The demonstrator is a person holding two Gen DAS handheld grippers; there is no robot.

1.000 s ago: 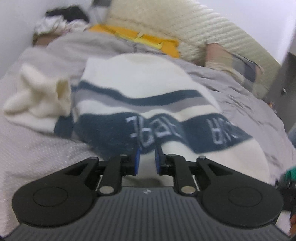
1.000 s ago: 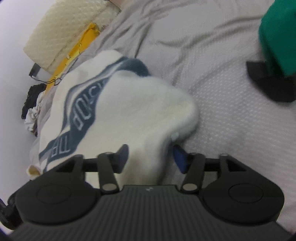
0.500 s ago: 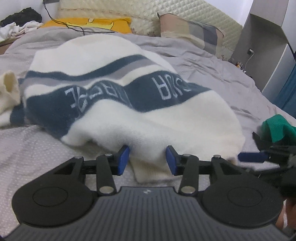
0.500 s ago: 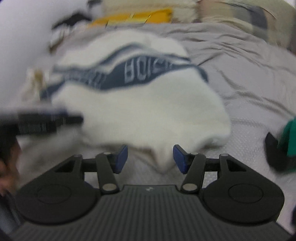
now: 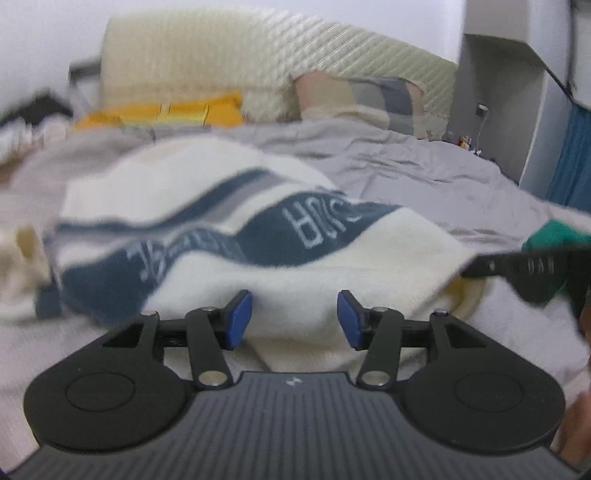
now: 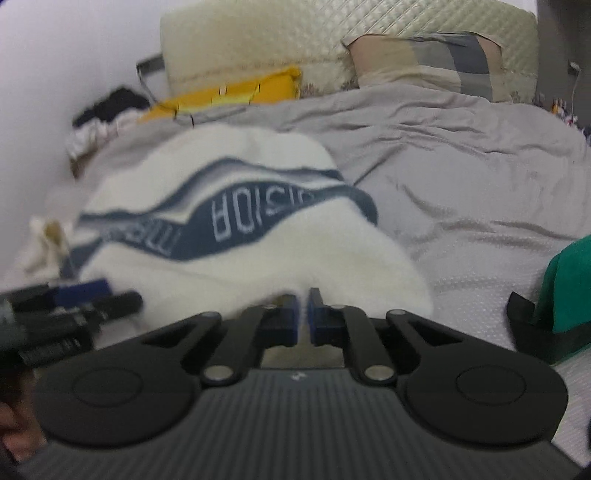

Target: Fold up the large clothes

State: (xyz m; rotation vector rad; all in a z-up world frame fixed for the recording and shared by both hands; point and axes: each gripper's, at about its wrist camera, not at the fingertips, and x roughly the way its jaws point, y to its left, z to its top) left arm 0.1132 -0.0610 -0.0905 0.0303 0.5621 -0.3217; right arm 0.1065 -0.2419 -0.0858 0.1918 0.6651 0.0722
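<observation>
a cream fleece sweater (image 5: pixel 332 266) with a navy band of pale lettering lies spread on a bed covered by a grey sheet (image 5: pixel 424 184), its near hem right in front of both tools.

what has changed: half a second ago the right gripper (image 6: pixel 303 321) had its blue pads wide apart at the hem; now they are pressed nearly together with only a thin slit between them, at the sweater's near edge. motion blur hides whether cloth is actually caught, so i cannot tell if it has a grip. the left gripper (image 5: pixel 294 319) has gone the other way across the last second: pinched tight then, it is now spread wide, its blue pads (image 5: pixel 238 319) straddling the cream hem without closing on it. both views are blurred, so the tools seem to be moving.

my reading: a new grab on the near hem is under way, the right side first and the left about to follow, ready to lift the hem for the next fold.

counted: one sweater, two grippers, each seen at the edge of the other's view. at the head of the bed, one yellow pillow (image 6: pixel 236 92) and one patchwork pillow (image 6: pixel 436 51) against a quilted headboard (image 6: pixel 295 33). one green garment (image 6: pixel 569 288) sits on something black to the right, apart from the sweater. a dark and white heap of clothes (image 6: pixel 99 118) lies at the far left.
</observation>
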